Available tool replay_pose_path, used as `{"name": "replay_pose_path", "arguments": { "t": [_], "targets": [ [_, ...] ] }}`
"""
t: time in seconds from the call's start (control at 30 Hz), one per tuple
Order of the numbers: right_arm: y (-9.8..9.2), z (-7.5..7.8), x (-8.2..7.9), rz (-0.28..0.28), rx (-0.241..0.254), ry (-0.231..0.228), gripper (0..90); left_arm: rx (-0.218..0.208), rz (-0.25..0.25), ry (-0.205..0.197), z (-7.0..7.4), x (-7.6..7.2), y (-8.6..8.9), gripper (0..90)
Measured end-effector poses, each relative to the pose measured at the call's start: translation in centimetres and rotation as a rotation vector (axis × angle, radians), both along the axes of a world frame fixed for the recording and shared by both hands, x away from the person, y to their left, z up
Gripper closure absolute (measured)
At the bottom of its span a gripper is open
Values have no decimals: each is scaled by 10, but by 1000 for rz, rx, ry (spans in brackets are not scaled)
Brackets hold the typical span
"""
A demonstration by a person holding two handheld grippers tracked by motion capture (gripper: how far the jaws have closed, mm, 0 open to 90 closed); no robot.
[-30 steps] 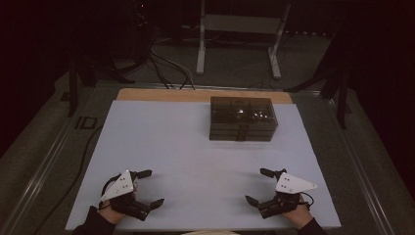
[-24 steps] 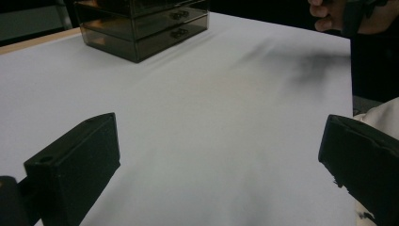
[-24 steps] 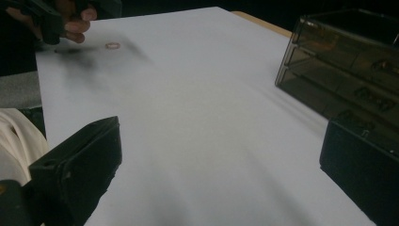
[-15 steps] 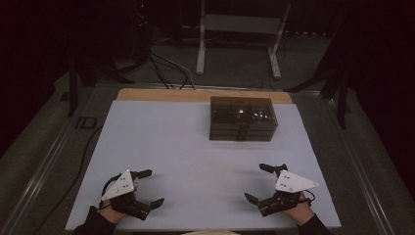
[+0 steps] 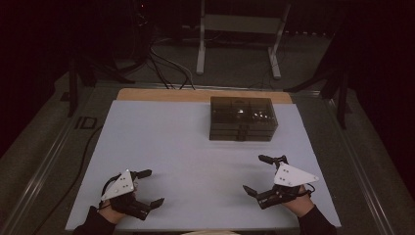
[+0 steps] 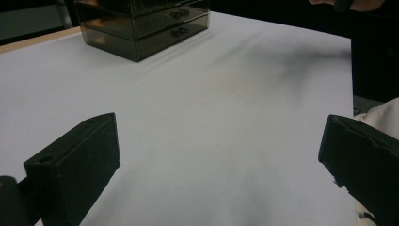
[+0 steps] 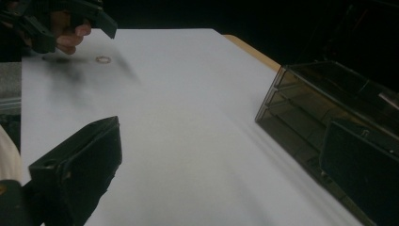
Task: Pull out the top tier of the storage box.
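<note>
The left gripper (image 5: 146, 187) sits low at the near left corner of the white sheet (image 5: 166, 142), held in a hand, jaws spread wide with nothing between them. In the left gripper view its jaws stand far apart over bare sheet, with the drawer box (image 6: 141, 23) far off at the upper left.

Just beside that gripper — seen in the right gripper view — a small ring (image 7: 103, 59) lies flat on the sheet, close to the left hand's fingers (image 7: 70, 40); I cannot tell whether it touches them.

Toward the middle and far side stands the drawer box (image 5: 243, 118), a smoky see-through stack of drawers, shut, near the sheet's far edge and well apart from both grippers.

The right gripper (image 5: 258, 175) rests at the near right, jaws also wide and empty — its upper jaw points toward the box. In the right gripper view the box (image 7: 329, 117) lies just past the right-hand jaw.
</note>
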State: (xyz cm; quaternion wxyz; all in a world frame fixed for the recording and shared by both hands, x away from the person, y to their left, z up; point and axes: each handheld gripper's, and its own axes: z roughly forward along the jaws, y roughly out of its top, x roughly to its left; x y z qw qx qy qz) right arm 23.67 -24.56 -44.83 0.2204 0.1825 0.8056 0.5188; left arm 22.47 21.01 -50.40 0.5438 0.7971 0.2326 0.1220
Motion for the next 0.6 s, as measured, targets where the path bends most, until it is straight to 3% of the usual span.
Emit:
{"name": "replay_pose_path", "arguments": {
  "t": [0.6],
  "targets": [
    [1, 18, 19, -31, -47, -98, 0, 2, -2, 0, 0, 0, 0, 9]
  ]
}}
